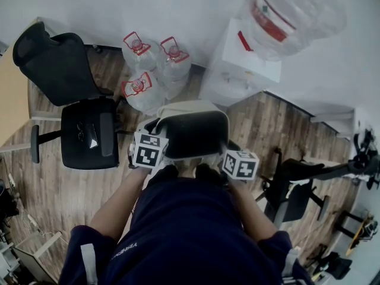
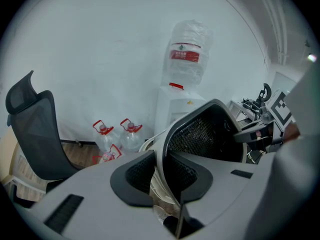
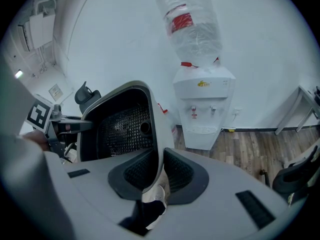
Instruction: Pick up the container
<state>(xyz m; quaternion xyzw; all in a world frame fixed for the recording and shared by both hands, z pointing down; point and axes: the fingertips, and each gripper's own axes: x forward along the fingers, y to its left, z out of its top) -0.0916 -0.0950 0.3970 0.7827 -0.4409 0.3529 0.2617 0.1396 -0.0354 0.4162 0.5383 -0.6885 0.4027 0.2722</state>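
- The person's dark blue top (image 1: 184, 230) fills the bottom of the head view, with both forearms reaching forward from it.
- The left claw (image 2: 160, 174) is pinching the container (image 1: 196, 105). Its dark ribbed pads press on either face of the container's thin grey wall, which stands upright between them.
- The right claw (image 3: 159, 176) is pinching the opposite wall in the same way, with one pad inside the rim and one outside.
- The marker cubes (image 1: 148, 149) of both claws sit at the container's near corners, one on each side.
- The container is held up between the two claws, just in front of the person's body and off the wooden floor (image 1: 53, 195). It has a pale rim and a dark mesh-patterned inside, which shows in all three views.
- To the person's left, a black office chair (image 1: 83, 132) stands on the floor near the container.
- Beyond the container, three clear water jugs (image 1: 155, 61) with red handles stand clustered together.
- Just beside the jugs, to their right, is a white water dispenser (image 1: 240, 70), with a large clear bottle (image 1: 291, 13) upended on top.
- A second dark chair (image 1: 297, 183) stands to the person's right.
- A plain white wall (image 2: 100, 49) stands behind the jugs and dispenser.
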